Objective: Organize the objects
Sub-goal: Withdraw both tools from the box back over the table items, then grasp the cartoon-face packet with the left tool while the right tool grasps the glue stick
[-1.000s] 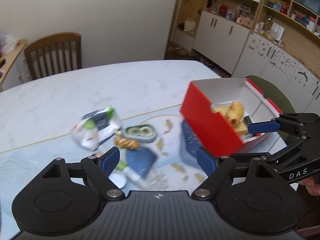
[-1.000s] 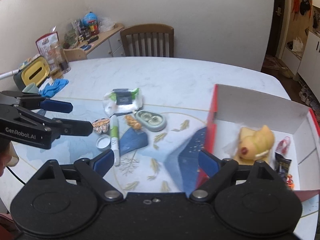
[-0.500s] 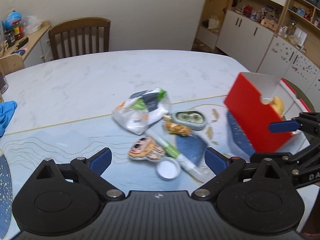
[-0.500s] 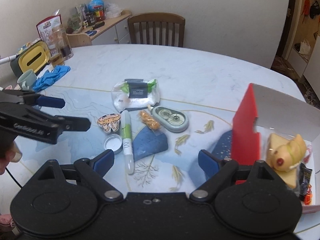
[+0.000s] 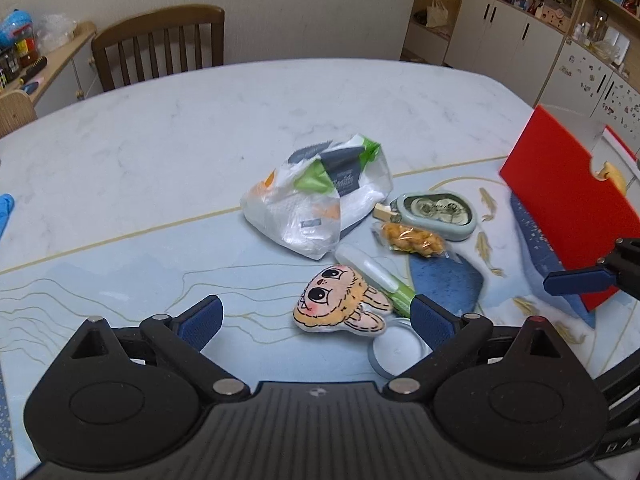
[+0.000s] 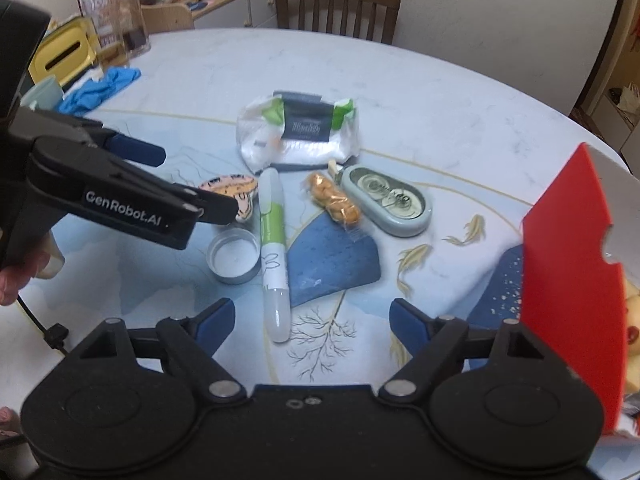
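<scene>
A cluster lies mid-table: a white wipes pack [image 5: 320, 196] [image 6: 298, 132], a grey oval tin [image 5: 438, 210] [image 6: 386, 200], a wrapped orange snack [image 5: 412, 240] [image 6: 334, 200], a green-white tube [image 6: 273, 248] [image 5: 376, 276], a cartoon-face plush [image 5: 340, 306] [image 6: 236, 194] and a round lid [image 6: 234, 256] [image 5: 396, 350]. A red box [image 5: 568, 200] [image 6: 576, 272] stands at the right with yellow toys inside. My left gripper [image 5: 316, 320] [image 6: 176, 184] is open and empty, just above the plush. My right gripper [image 6: 312, 320] is open and empty, near the tube's end.
A wooden chair [image 5: 160, 44] stands at the table's far side. A blue cloth [image 6: 100, 88], a jar [image 6: 128, 24] and a yellow container [image 6: 64, 56] sit at the far left. Cabinets [image 5: 520, 48] line the right wall.
Both grippers have swung left, away from the red box and toward the object cluster. The left gripper came closer to the plush. Both stayed open.
</scene>
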Action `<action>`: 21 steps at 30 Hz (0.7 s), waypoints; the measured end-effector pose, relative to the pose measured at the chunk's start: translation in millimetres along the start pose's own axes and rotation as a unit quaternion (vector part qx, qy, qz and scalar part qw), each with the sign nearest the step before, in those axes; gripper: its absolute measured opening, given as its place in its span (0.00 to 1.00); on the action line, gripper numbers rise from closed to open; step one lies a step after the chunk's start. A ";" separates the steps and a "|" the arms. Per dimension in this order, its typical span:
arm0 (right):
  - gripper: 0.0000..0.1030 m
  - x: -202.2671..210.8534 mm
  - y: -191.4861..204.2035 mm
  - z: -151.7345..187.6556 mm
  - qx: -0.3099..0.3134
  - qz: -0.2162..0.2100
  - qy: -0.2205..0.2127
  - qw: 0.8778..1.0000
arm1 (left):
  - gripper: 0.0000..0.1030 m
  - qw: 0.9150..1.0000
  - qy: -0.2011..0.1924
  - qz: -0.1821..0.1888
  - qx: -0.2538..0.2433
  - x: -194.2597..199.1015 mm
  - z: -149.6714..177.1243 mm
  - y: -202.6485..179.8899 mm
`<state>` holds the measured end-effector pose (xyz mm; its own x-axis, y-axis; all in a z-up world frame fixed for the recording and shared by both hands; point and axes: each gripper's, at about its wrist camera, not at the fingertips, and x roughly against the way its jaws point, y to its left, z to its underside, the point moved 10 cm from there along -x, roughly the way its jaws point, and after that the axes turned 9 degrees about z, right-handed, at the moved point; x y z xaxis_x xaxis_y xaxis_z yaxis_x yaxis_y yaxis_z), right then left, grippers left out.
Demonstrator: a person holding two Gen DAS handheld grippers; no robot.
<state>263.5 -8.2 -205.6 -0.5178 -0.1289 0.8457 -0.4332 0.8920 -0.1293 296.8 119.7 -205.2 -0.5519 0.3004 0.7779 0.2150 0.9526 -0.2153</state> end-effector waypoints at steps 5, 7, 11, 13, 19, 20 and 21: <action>0.75 -13.3 5.1 4.9 0.018 0.003 0.011 1.000 | 0.97 1.000 0.012 0.005 0.001 -14.4 1.1 0.8; 0.71 -18.0 6.3 5.3 0.023 0.005 0.013 1.000 | 0.97 1.000 0.015 0.004 0.000 -18.3 1.1 1.3; 0.66 -28.3 5.9 3.8 0.025 0.012 0.015 0.999 | 0.97 1.000 0.021 -0.001 -0.001 -25.5 1.6 3.9; 0.65 -30.5 5.5 1.6 0.022 0.009 0.012 1.000 | 0.97 1.000 0.024 -0.002 0.004 -28.9 1.7 6.6; 0.63 -38.7 8.0 -11.8 0.026 0.007 0.002 1.000 | 0.97 1.000 0.027 -0.008 0.004 -36.4 1.6 12.7; 0.60 -39.9 8.5 -14.3 0.024 0.006 0.001 1.000 | 0.97 1.000 0.026 -0.012 0.001 -37.2 1.2 14.0; 0.57 -40.9 9.2 -16.6 0.023 0.004 0.000 1.000 | 0.97 1.000 0.026 -0.016 -0.002 -37.9 1.0 15.1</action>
<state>292.9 12.5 -232.9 -0.5217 -0.1228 0.8442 -0.4625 0.8723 -0.1589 320.1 122.7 -238.5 -0.5165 0.2673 0.8135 0.2016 0.9613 -0.1878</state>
